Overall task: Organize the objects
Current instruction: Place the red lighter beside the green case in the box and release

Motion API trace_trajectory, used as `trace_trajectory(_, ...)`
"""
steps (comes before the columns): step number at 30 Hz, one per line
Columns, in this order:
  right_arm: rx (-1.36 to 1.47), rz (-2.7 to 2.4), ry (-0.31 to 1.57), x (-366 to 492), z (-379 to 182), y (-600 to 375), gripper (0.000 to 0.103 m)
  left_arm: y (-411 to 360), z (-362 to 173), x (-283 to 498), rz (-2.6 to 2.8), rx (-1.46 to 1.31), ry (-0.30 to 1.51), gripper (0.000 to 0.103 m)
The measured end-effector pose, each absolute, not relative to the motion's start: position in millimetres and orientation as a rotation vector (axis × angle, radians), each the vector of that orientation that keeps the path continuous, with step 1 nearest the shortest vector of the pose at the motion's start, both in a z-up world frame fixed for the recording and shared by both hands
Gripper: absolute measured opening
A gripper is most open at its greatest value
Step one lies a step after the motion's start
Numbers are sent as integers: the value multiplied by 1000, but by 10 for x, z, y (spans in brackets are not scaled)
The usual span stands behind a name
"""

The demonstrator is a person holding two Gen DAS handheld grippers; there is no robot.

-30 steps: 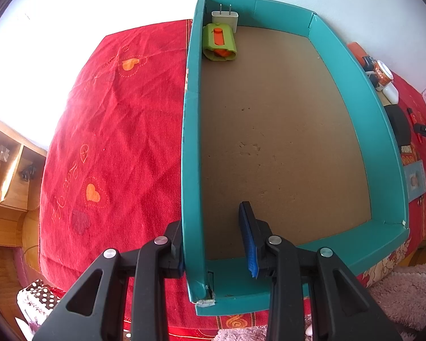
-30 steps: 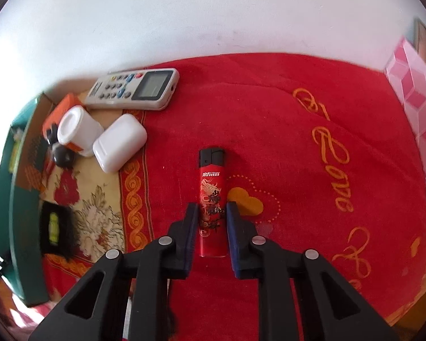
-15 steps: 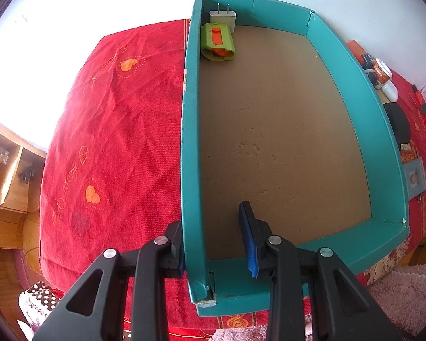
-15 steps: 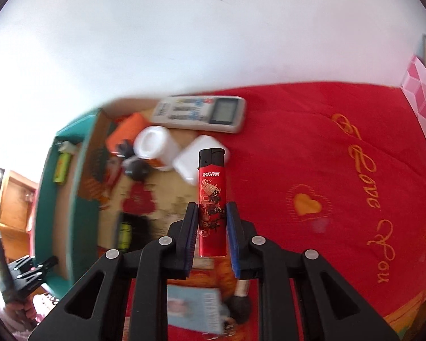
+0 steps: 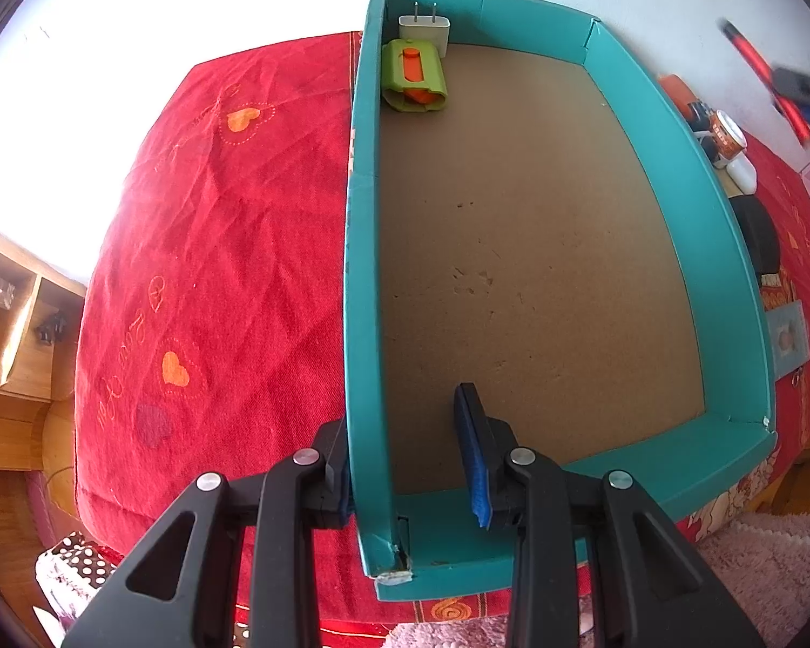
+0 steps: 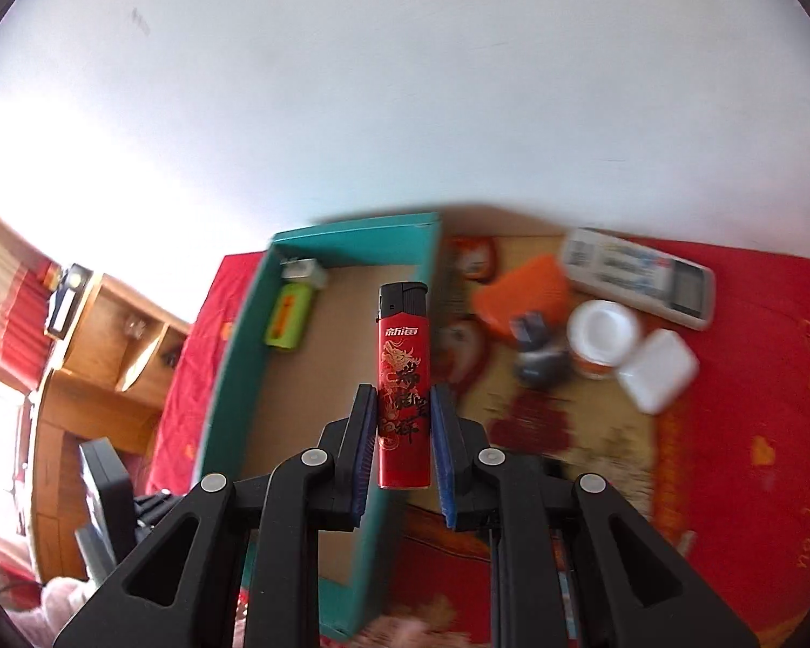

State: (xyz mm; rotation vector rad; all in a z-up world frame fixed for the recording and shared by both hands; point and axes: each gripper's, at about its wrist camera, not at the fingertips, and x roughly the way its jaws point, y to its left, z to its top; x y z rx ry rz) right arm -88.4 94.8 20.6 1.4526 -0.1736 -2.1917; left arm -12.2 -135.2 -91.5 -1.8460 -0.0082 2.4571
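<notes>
The teal box [image 5: 729, 248] sits on the red-covered surface [image 5: 216, 248], its left wall clamped between the jaws of the left gripper [image 5: 410, 459]. Inside, at the far corner, lie a green case [image 5: 413, 75] and a white plug [image 5: 424, 29]. The right gripper [image 6: 404, 432], closed on the red lighter [image 6: 403, 378], carries it above the box (transfer step); lowering and release likely follow.

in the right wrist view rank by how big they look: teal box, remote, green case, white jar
1. teal box, by far the largest.
2. remote.
3 and 4. white jar and green case look about alike; motion blur and differing distance from the camera make ranking them unsure.
</notes>
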Motion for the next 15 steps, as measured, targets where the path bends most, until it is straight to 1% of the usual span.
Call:
trace_trajectory(4, 1484, -2137, -182, -962, 162, 563, 21, -1332, -894, -41, 2455, -1835, 1, 30)
trace_trajectory(8, 1541, -2103, -184, -1101, -8, 163, 21, -1332, -892, -25, 2452, -1828, 4, 30)
trace_trajectory(15, 1609, -2142, -103, -1367, -428, -296, 21, -1343, -900, -7, 2447, -1818, 2, 30)
